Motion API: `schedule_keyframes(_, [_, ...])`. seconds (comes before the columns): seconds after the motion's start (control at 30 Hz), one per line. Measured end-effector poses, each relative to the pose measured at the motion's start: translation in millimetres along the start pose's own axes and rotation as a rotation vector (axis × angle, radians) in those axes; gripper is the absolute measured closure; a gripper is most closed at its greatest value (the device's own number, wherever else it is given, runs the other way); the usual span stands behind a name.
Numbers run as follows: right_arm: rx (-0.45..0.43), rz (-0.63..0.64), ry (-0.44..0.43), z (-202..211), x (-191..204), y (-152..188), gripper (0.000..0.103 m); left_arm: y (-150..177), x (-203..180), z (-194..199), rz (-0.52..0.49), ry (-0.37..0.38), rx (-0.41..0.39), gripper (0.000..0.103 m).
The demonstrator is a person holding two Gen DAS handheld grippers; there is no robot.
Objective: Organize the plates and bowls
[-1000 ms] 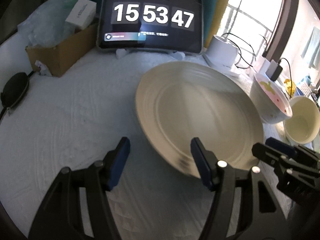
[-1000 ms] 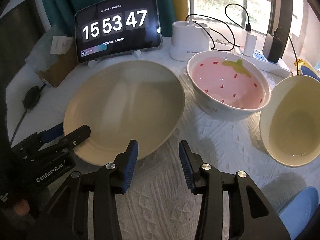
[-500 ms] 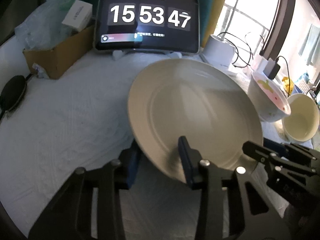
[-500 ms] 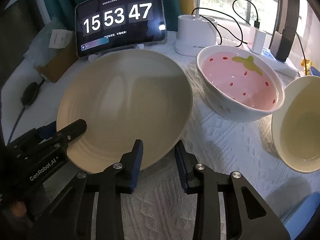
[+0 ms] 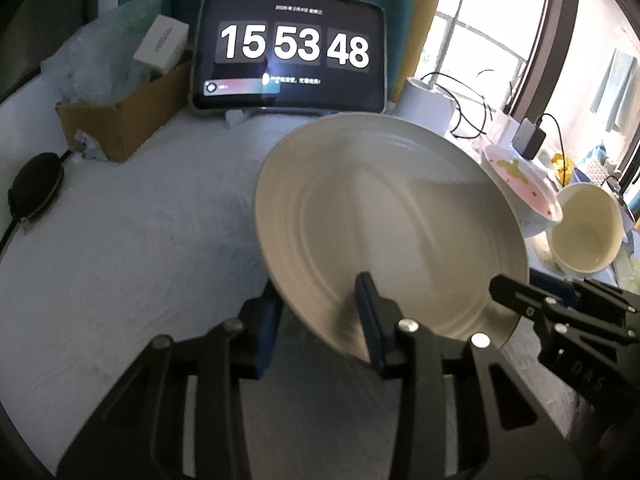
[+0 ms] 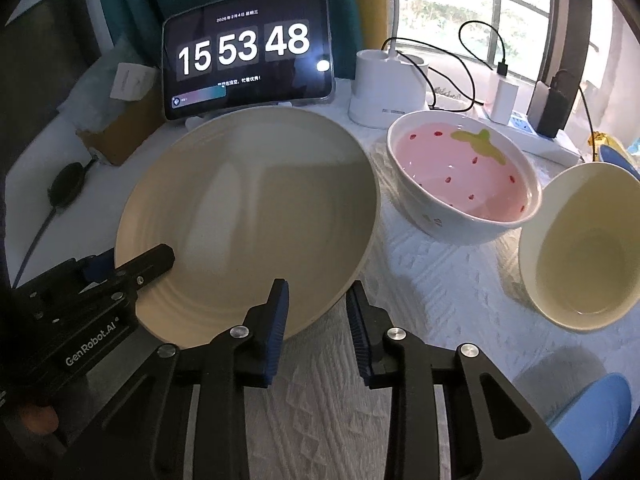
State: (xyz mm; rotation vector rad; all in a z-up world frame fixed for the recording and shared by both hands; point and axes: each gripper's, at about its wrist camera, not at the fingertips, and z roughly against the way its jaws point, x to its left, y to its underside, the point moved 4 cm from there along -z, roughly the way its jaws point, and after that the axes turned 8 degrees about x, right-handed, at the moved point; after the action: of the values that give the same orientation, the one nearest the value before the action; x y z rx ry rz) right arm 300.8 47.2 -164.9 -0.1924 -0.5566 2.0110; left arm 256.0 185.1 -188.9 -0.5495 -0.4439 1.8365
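- Cardboard box [image 5: 120, 128], brown and open-topped, sits far left at the back of the white quilted cloth [image 5: 140, 220], with a dark tablet clock [image 5: 290, 54] propped just beside it.
- My left gripper [image 5: 320, 312] is clamped on the near-left rim of the large round cream ceramic plate [image 5: 384, 216], one blue pad under the rim and one on top.
- That plate looks tilted, its near edge raised off the cloth in my grip.
- My right gripper [image 6: 314, 320] straddles the plate's near-right rim; the pads seem to pinch it, though the contact itself is hard to read from this angle.
- Right of the plate stands a white bowl with a pink strawberry-print inside [image 6: 464, 184], close to the plate's edge.
- Furthest right, a plain cream bowl [image 6: 580, 244] leans on its side, mouth facing me.
- I judge the step to be a two-handed lift of the plate, early in the tidying.
- Next I must raise both sides evenly and steer clear of the strawberry bowl.
- Hidden: the plate's underside, the lower left pad, and a blue object [image 6: 592, 416] cut off at the bottom right corner.
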Motion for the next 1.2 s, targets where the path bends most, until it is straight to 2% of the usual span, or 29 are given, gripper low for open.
schedule_keyframes(0.43, [-0.043,-0.018,0.001,32.4,-7.5,18.1,0.071,13.1,-15.2,27.7,-0.022,0.016,-0.025,0.065])
schedule_keyframes(1.2, [-0.096,-0.088,0.019,82.7,-48.8,63.4,0.071,41.5,-77.7,62.4,-0.108,0.048,-0.054,0.065])
